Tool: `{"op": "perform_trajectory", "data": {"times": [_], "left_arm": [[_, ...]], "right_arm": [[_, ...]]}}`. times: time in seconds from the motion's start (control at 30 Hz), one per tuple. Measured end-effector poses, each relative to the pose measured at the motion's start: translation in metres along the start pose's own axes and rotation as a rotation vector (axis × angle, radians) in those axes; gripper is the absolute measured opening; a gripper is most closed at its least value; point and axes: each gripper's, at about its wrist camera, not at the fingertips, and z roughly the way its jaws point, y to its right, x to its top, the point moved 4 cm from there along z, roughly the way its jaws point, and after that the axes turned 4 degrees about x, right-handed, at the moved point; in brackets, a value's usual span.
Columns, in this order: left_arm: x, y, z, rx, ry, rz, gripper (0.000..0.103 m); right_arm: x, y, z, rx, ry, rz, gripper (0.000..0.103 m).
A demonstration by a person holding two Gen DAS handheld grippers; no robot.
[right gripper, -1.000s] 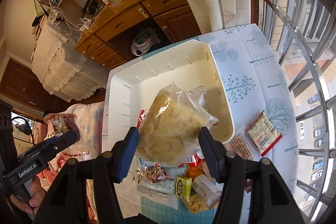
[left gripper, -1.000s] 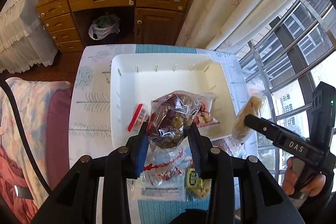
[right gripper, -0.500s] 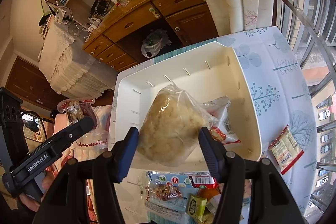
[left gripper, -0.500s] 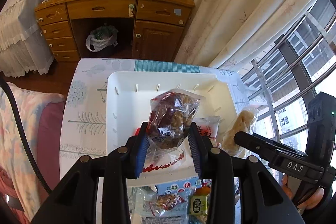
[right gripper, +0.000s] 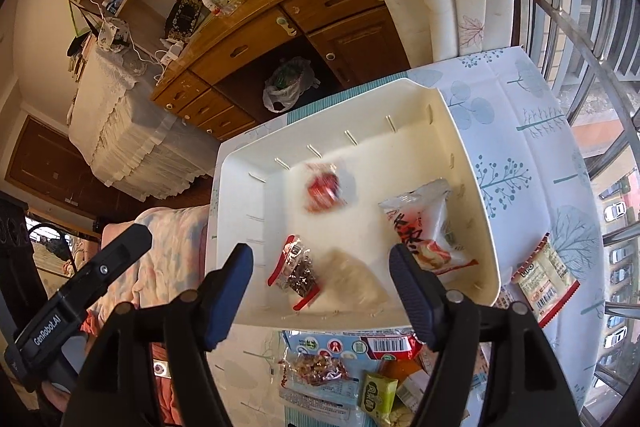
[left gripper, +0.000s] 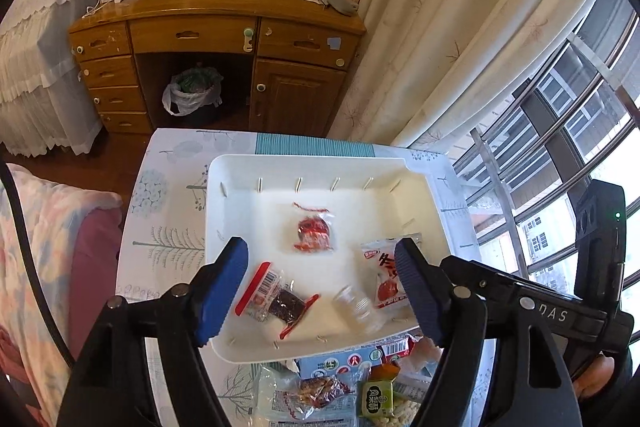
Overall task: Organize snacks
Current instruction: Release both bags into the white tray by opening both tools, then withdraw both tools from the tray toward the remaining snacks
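Both grippers hang over the white bin (left gripper: 224, 211), jaws opening with nothing pinched between them. The left gripper (left gripper: 322, 285) bears "GenRobot.AI" on its side in the right wrist view; the right gripper (right gripper: 322, 291) shows "DAS". Inside the bin lie a blurred red-and-clear packet (left gripper: 312, 231) toward the far wall, a dark snack with red ends (left gripper: 280, 301), a pale blurred bag (right gripper: 352, 277), and a white pouch with red characters (right gripper: 424, 227). Just outside the bin's right wall sits a packet (right gripper: 546, 277) with a barcode.

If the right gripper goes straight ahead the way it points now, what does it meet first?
Probably the pale blurred snack bag in the white bin, lying between the opening, empty jaws of the right gripper. Depth is unclear, and the bag may be mid-drop.
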Motion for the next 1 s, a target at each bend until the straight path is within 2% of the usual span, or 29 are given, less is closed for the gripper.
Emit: {"op": "perform_trajectory", "data": {"times": [0.2,0.5,1.0], "left_arm": [[-0.014,-0.001,-0.014,0.001,-0.016,-0.013,0.075],[-0.039,0.001,-0.044,0.02,0.004,-0.023,0.075],[-0.1,0.014,-0.078,0.027,-0.008,-0.063,0.075]], "right_arm": [[-0.01,-0.003,-0.014,0.001,0.019,-0.003,0.071],[-0.032,-0.002,-0.036,0.004,0.043,-0.008,0.071],[-0.079,0.013,-0.075,-0.016,0.07,-0.041,0.071]]}}
